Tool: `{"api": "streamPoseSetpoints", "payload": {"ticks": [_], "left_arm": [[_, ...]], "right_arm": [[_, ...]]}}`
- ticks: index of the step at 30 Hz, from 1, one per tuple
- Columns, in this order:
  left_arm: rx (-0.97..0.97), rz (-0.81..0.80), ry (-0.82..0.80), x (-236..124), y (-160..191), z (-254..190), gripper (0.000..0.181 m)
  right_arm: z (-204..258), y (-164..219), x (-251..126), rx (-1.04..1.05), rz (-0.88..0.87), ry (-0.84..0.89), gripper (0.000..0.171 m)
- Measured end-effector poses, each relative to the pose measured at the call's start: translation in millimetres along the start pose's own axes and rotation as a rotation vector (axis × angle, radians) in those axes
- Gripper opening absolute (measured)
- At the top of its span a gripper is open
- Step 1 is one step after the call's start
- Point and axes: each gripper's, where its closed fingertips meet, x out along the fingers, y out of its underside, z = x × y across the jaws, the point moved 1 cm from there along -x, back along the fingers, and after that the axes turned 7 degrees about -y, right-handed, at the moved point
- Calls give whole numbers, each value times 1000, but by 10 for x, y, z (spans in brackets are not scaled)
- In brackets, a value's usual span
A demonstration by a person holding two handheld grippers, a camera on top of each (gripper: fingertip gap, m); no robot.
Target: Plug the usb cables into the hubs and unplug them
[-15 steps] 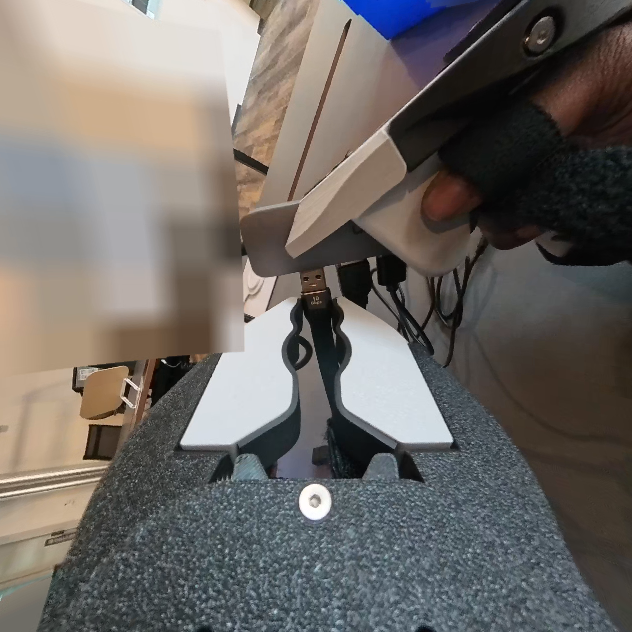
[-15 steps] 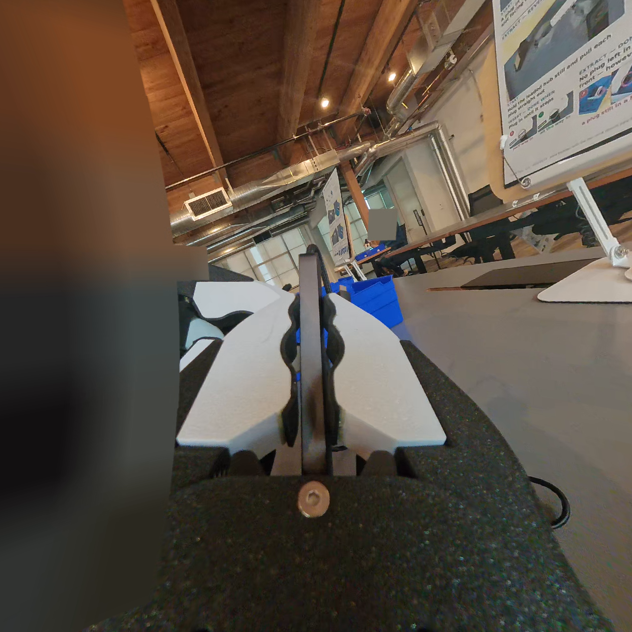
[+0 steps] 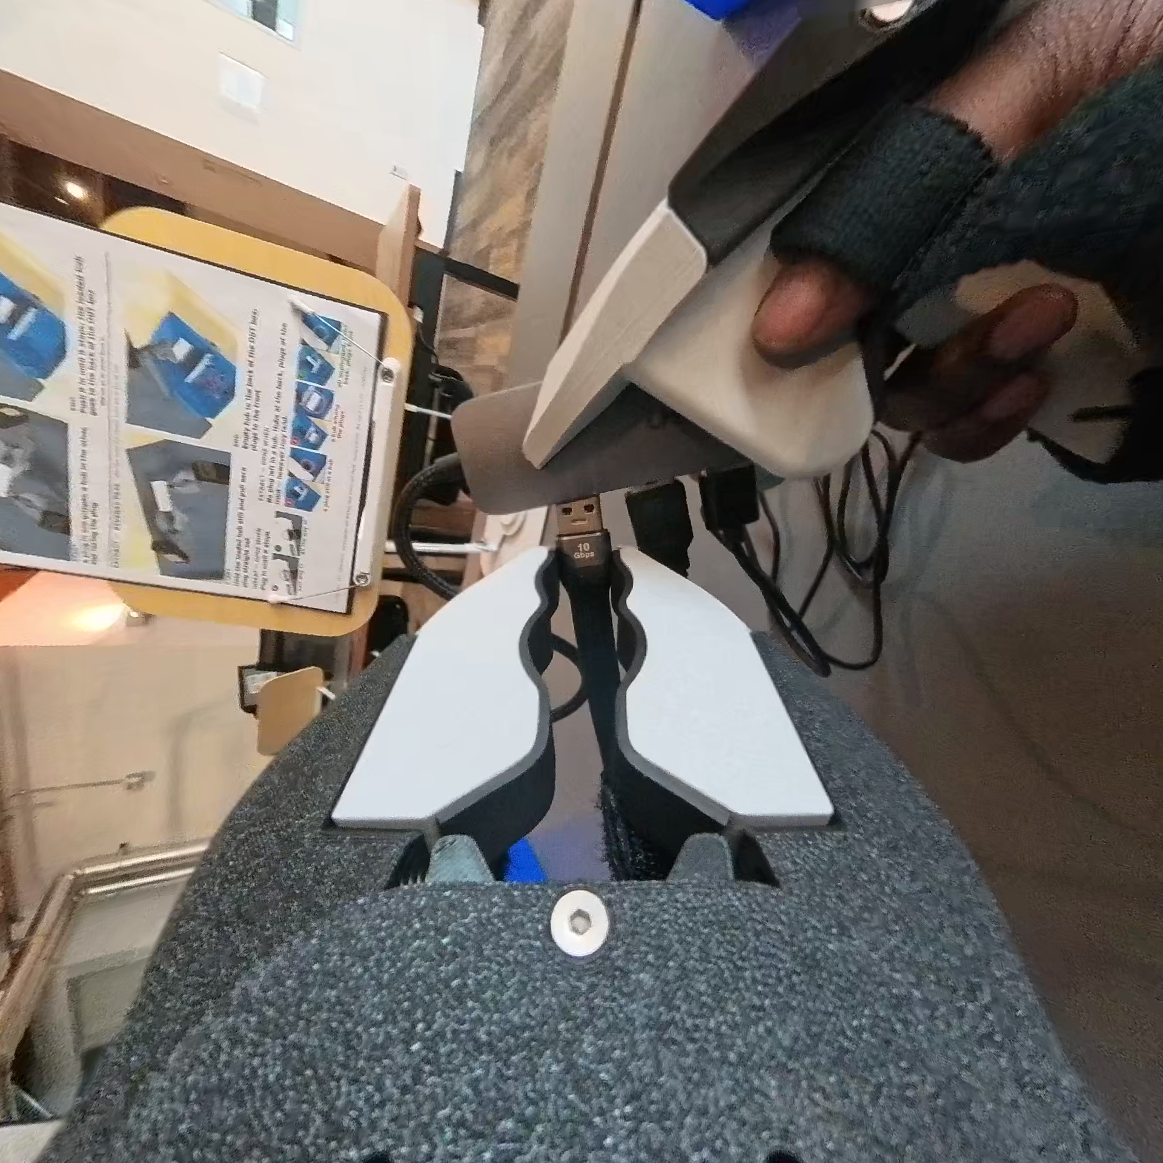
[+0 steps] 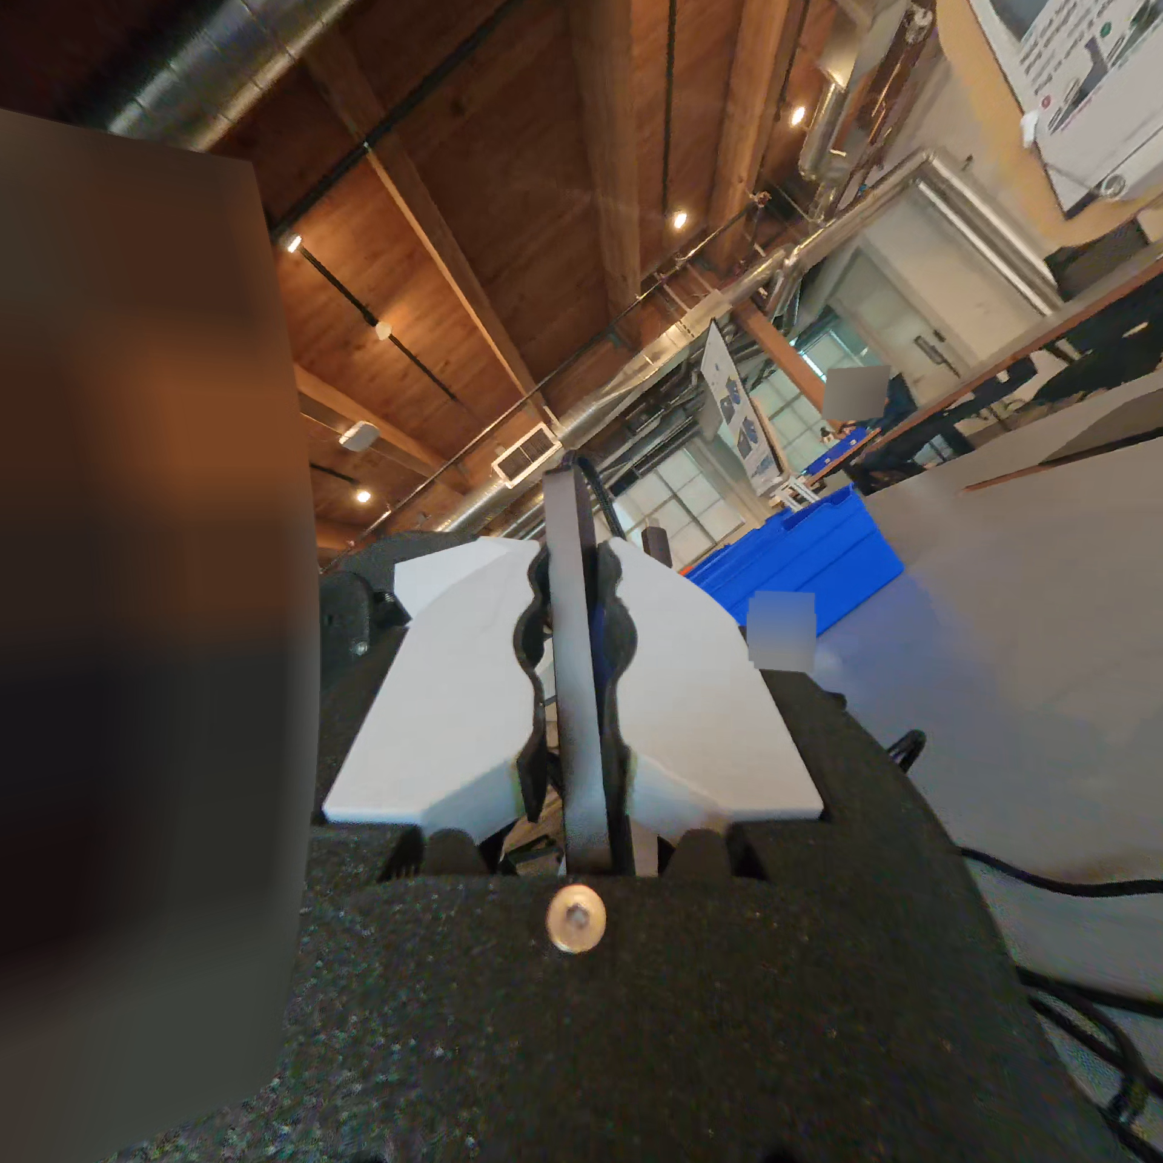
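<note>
While the right claw [image 4: 576, 566] clamps the grey hub [image 4: 569, 629], the left claw [image 3: 584, 557] pinches a black, silver-tipped USB plug [image 3: 582, 535].

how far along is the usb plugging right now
Done: two black plugs already sit in the grey hub, which the right gripper clamps. In hand: the left gripper holds a USB plug, metal tip at the hub's edge, mostly exposed. Left: seating it, then unplugging.

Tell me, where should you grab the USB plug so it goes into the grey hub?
Probably the dark casing behind the USB plug, from below along its cable, as the left gripper does. That leaves the metal tip bare to enter the hub.
</note>
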Motion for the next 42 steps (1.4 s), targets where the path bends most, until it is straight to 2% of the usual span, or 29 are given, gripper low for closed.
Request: {"api": "streamPoseSetpoints", "payload": {"ticks": [6, 11, 20, 26, 31, 36, 42], "left_arm": [[6, 32, 71, -9, -12, 12, 15], [41, 79, 30, 35, 64, -42, 15], [-104, 17, 42, 39, 113, -118, 15], [-127, 11, 45, 59, 131, -143, 15], [-124, 32, 64, 32, 140, -187, 16], [-21, 102, 25, -3, 136, -156, 16], [-88, 58, 93, -49, 93, -165, 16]], "right_arm": [[8, -6, 2, 28, -16, -10, 13], [-35, 64, 23, -105, 73, 88, 13], [-94, 129, 15, -166, 163, 151, 12], [-111, 142, 12, -209, 192, 180, 11], [-106, 177, -1, -90, 221, 125, 13], [-56, 180, 15, 94, 152, 6, 17], [-48, 176, -10, 158, 149, -35, 14]]}}
